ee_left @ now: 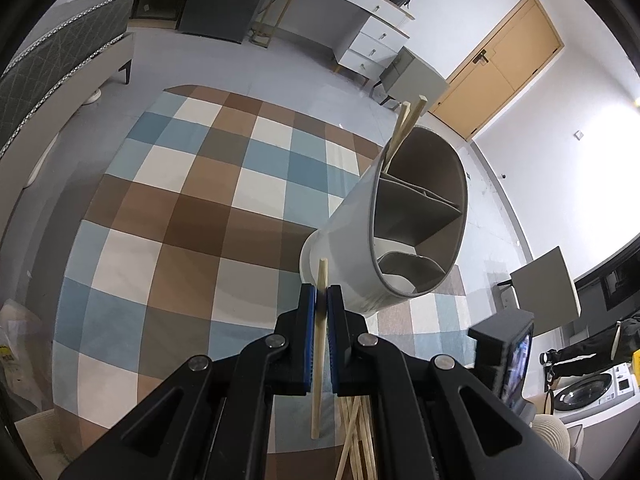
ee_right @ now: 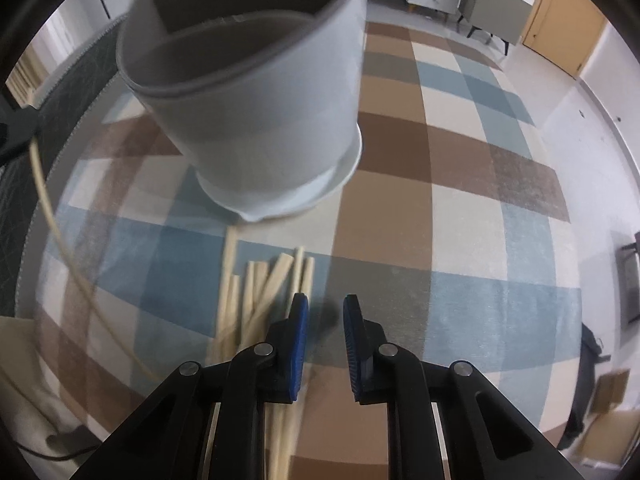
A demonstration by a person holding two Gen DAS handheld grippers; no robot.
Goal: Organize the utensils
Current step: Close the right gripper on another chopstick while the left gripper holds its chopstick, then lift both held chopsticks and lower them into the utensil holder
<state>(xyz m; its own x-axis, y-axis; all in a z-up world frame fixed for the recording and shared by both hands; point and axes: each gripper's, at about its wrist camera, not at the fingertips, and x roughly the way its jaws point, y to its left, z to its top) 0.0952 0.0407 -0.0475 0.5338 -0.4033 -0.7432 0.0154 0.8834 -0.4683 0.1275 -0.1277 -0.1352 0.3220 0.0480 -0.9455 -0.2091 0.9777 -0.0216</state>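
Observation:
My left gripper (ee_left: 321, 300) is shut on a single wooden chopstick (ee_left: 319, 356), held near the base of the white utensil holder (ee_left: 352, 248). The holder has grey inner dividers, and two chopsticks (ee_left: 404, 128) stand in its far compartment. Several loose chopsticks (ee_left: 356, 436) lie on the checked rug below my left gripper. In the right wrist view my right gripper (ee_right: 325, 310) is open and empty, just right of the loose chopstick pile (ee_right: 260, 292), with the holder (ee_right: 256, 120) beyond it. The held chopstick (ee_right: 52, 216) shows at the left.
A checked brown, blue and white rug (ee_left: 192, 200) covers the floor. A grey sofa (ee_left: 52, 64) stands at the left, a white drawer unit (ee_left: 372, 40) and grey side table (ee_left: 412, 76) at the back, near a yellow door (ee_left: 500, 64).

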